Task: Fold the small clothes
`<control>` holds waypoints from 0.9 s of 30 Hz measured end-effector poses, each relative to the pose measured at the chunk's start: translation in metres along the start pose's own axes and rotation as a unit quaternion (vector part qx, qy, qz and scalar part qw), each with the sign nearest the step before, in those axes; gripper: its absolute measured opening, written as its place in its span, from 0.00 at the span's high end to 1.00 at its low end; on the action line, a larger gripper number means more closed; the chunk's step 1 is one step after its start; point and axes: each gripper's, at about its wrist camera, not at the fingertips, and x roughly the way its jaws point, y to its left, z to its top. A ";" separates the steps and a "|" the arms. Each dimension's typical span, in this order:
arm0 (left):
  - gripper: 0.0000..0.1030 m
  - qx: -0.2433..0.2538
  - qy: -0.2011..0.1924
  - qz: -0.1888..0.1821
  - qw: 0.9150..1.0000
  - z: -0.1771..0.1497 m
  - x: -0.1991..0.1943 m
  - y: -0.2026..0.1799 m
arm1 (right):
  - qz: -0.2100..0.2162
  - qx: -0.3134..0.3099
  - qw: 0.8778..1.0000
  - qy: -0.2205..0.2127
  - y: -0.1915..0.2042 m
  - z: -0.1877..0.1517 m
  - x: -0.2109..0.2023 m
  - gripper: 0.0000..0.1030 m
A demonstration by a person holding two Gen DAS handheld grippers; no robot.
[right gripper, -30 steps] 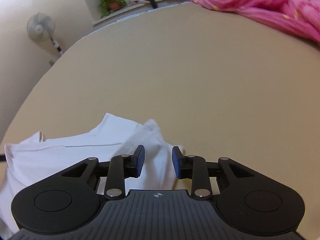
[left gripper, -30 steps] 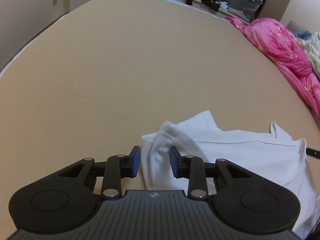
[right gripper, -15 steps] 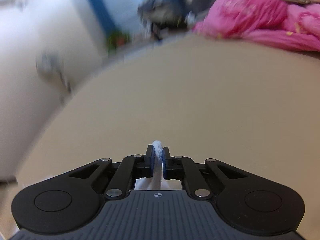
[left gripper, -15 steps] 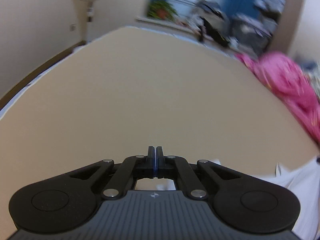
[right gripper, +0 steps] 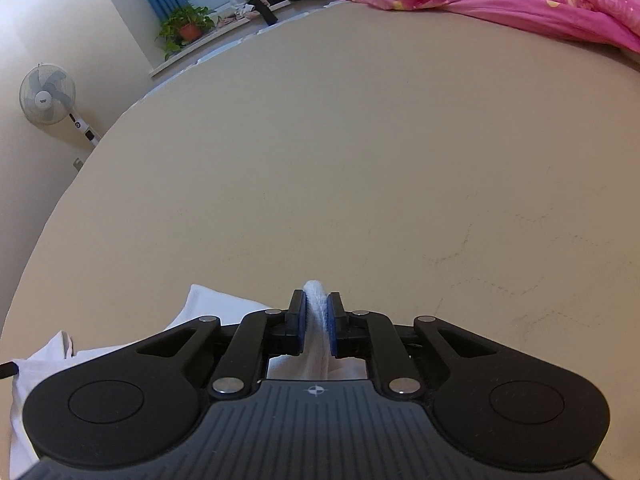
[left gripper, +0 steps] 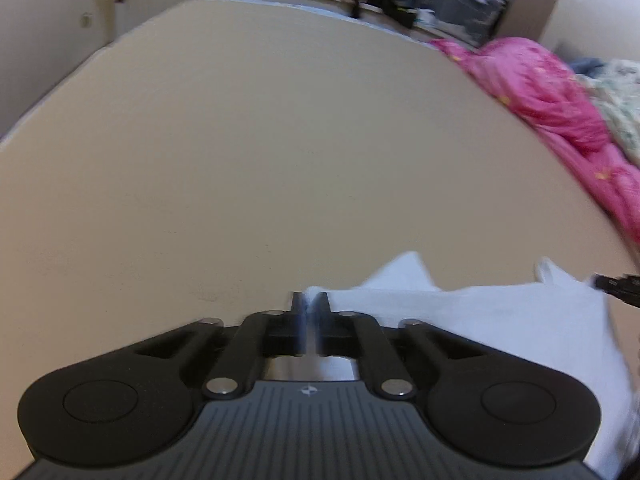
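Between the blue-padded fingers of the right gripper a thick roll of the small white cotton garment is pinched tight, with the cloth trailing back under the tool and spreading out to its left. The left gripper has its fingers drawn nearly together on a thin edge of the same garment; motion blur makes that hold less sure, but cloth shows between them and fans out to their right. Ahead of both pairs of fingers lies the bare tan bed surface, with a pink quilt far off. This looks like the grasp-and-lift step of a fold. Next, both held edges should travel together over the rest of the cloth, kept level.
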 end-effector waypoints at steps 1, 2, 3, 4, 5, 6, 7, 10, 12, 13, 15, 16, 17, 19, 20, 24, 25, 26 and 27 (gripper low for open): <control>0.97 0.012 -0.018 0.012 1.000 0.002 -0.006 -0.001 | 0.003 -0.002 1.000 -0.007 0.001 0.000 -0.004 0.92; 0.97 0.014 -0.045 0.026 0.999 0.004 -0.015 0.000 | 0.009 -0.004 1.000 -0.025 0.003 0.002 -0.010 0.93; 0.97 -0.012 -0.067 0.023 0.997 0.007 -0.022 0.006 | 0.022 0.000 0.999 -0.048 0.004 0.005 -0.018 0.93; 0.97 -0.044 -0.082 0.018 0.995 0.010 -0.027 0.015 | 0.038 0.004 0.996 -0.075 0.005 0.006 -0.027 0.93; 0.98 -0.054 -0.092 0.032 0.994 0.011 -0.028 0.018 | 0.050 0.003 0.994 -0.101 0.007 0.009 -0.035 0.93; 0.97 -0.049 -0.093 0.056 0.993 0.011 -0.024 0.017 | 0.046 -0.005 0.991 -0.123 0.010 0.010 -0.041 0.93; 0.97 -0.044 -0.085 0.064 0.993 0.012 -0.018 0.016 | 0.038 -0.006 0.991 -0.131 0.010 0.011 -0.040 0.93; 0.97 -0.033 -0.063 0.076 0.995 0.010 -0.001 0.015 | 0.021 0.001 0.994 -0.105 0.006 0.010 -0.024 0.93; 0.96 -0.041 -0.042 0.095 0.994 0.010 0.010 0.016 | 0.007 -0.012 0.997 -0.077 0.012 0.009 -0.007 0.90; 0.96 -0.048 -0.035 0.102 0.993 0.010 0.011 0.018 | -0.002 -0.015 0.998 -0.059 0.019 0.009 0.002 0.88; 0.95 -0.066 -0.038 0.087 0.993 0.009 -0.003 0.025 | -0.033 -0.017 0.998 -0.053 0.022 0.007 0.002 0.87; 0.95 -0.073 -0.046 0.074 0.994 0.008 -0.014 0.026 | -0.038 -0.015 0.997 -0.062 0.022 0.003 -0.007 0.85; 0.91 -0.074 -0.050 0.061 0.994 0.007 -0.026 0.028 | -0.044 -0.008 0.997 -0.067 0.022 0.003 -0.018 0.83; 0.78 -0.071 -0.030 0.038 0.996 0.001 -0.049 0.028 | -0.057 0.012 0.997 -0.044 0.022 -0.004 -0.033 0.80; 0.72 -0.069 -0.007 0.034 0.997 -0.004 -0.057 0.026 | -0.065 0.020 0.998 -0.011 0.021 -0.008 -0.042 0.80; 0.70 -0.068 0.068 0.023 0.995 -0.042 -0.086 0.024 | -0.062 0.020 0.996 0.058 0.019 -0.041 -0.075 0.77; 0.66 -0.070 0.078 0.020 0.994 -0.052 -0.093 0.027 | -0.062 0.014 0.996 0.067 0.018 -0.052 -0.083 0.73; 0.64 -0.068 0.089 0.022 0.993 -0.067 -0.097 0.025 | -0.062 0.008 0.995 0.074 0.017 -0.065 -0.090 0.69; 0.64 -0.059 0.097 0.028 0.993 -0.083 -0.100 0.023 | -0.062 0.005 0.995 0.082 0.015 -0.079 -0.098 0.69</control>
